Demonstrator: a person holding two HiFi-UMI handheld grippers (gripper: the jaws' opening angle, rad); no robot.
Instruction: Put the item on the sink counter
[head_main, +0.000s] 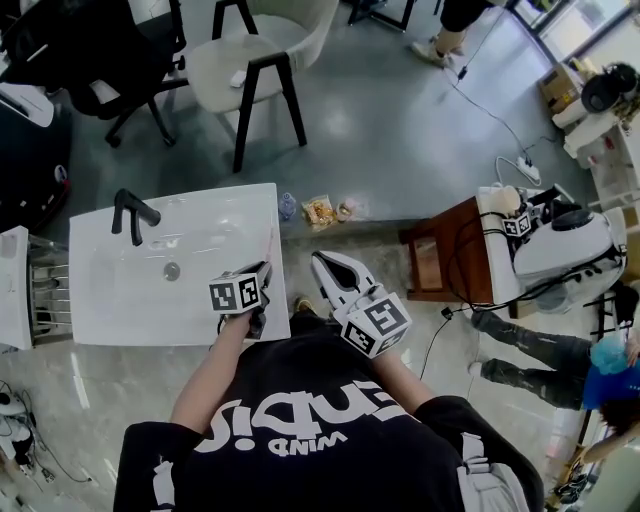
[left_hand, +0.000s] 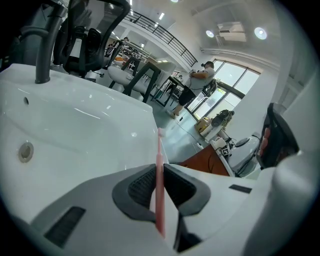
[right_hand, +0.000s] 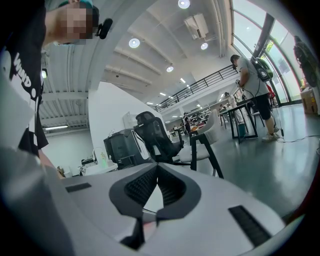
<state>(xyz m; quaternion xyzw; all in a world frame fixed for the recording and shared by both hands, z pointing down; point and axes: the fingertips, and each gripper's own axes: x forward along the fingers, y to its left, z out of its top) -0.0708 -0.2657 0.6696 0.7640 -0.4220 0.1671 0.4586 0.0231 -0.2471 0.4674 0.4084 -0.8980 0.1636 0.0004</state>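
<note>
Left gripper view: left gripper (left_hand: 159, 169) fingers (left_hand: 140, 187) clamp pink stick (left_hand: 159, 150) by sink (left_hand: 75, 125) edge; right gripper (right_hand: 156, 170) fingers together.

This looks like a big open office hall: an office chair (head_main: 115, 62), a mezzanine rail (left_hand: 165, 32), cables (head_main: 490, 115) across the grey floor (head_main: 400, 140), and a freestanding demo sink (head_main: 235, 225).

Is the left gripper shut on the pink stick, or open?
Shut: the left gripper clamps the pink stick between both pads.
</note>
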